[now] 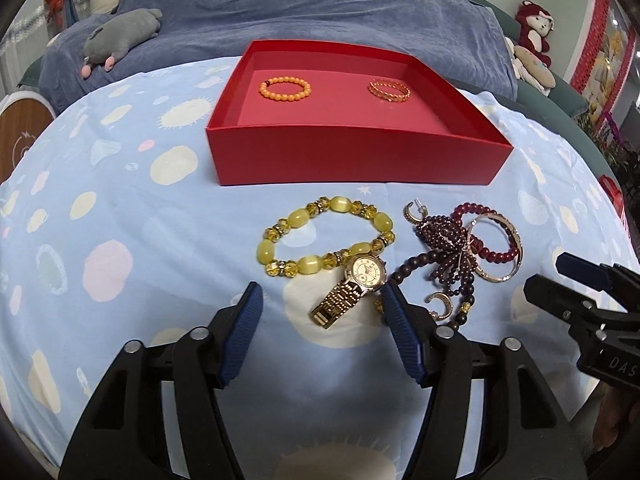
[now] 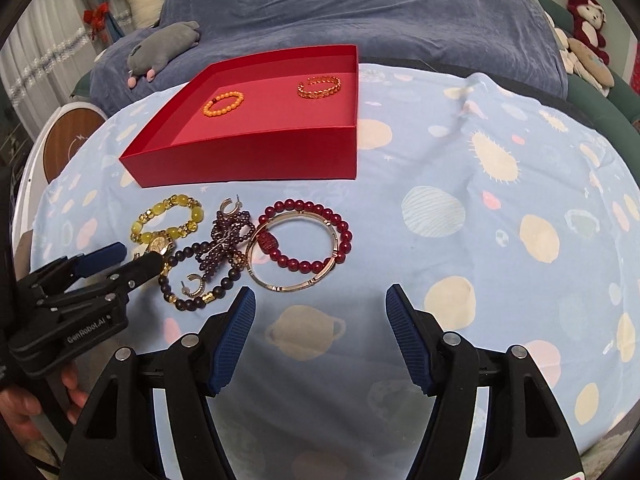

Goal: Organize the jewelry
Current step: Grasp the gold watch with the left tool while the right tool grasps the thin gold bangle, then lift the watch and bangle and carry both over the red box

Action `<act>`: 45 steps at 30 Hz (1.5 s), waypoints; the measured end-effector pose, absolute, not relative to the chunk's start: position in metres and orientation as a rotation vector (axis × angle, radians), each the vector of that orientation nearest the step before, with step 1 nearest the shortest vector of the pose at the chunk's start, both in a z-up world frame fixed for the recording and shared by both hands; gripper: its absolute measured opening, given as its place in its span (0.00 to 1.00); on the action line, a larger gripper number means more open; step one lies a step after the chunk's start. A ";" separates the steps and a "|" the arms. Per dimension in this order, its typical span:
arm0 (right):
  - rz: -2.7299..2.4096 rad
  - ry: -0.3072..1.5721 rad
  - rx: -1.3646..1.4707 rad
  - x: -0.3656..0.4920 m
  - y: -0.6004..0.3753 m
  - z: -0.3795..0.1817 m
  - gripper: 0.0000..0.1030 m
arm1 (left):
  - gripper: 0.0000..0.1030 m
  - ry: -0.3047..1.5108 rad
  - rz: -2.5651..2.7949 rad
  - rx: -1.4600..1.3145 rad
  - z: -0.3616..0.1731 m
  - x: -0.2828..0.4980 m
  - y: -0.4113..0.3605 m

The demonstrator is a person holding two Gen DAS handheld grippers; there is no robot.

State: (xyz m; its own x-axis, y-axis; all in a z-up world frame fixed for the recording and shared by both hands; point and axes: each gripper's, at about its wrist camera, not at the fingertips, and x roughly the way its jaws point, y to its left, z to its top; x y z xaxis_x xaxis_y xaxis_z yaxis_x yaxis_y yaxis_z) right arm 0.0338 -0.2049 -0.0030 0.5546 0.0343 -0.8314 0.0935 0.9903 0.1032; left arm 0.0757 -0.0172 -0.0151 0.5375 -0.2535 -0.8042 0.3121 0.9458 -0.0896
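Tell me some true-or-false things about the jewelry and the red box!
1. The red box holds two bracelets. True.
2. The gold watch is inside the box. False: it lies on the cloth, in front of the box.
3. The left hand-held gripper is open. True.
4. The right hand-held gripper is holding the dark red bead bracelet. False: it holds nothing; the bracelet lies on the cloth.
5. The orange bead bracelet lies outside the box. False: it is inside.

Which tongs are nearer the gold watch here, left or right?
Left. The left tongs stand open with the gold watch right between their tips, not gripped. The right tongs are open further right, beyond the tangle of dark beads.
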 end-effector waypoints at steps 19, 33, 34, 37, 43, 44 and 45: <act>-0.039 0.967 0.177 0.053 -0.210 -0.008 0.42 | 0.11 0.917 -0.366 0.033 -0.006 0.070 -0.014; -0.039 0.979 0.192 0.068 -0.214 -0.016 0.13 | 0.11 0.924 -0.360 0.009 -0.007 0.071 -0.011; -0.039 0.980 0.191 0.069 -0.214 -0.016 0.09 | 0.11 0.924 -0.361 0.006 -0.007 0.071 -0.010; -0.037 0.971 0.190 0.068 -0.215 -0.015 0.06 | 0.11 0.924 -0.363 -0.004 -0.006 0.071 -0.009; -0.034 0.940 0.192 0.062 -0.213 -0.006 0.06 | 0.11 0.914 -0.368 -0.021 -0.001 0.068 -0.008; -0.033 0.935 0.197 0.061 -0.214 -0.004 0.06 | 0.11 0.912 -0.368 -0.024 0.000 0.068 -0.007; -0.032 0.929 0.203 0.059 -0.215 -0.002 0.06 | 0.11 0.909 -0.368 -0.027 0.001 0.068 -0.006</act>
State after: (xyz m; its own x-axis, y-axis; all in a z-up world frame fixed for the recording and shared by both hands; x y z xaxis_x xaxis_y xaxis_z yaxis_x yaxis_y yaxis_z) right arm 0.0595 -0.2146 -0.0021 0.5993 0.0598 -0.7983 0.1146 0.9805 0.1595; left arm 0.0677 -0.0064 0.0015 0.5570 -0.3228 -0.7652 0.3002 0.9373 -0.1769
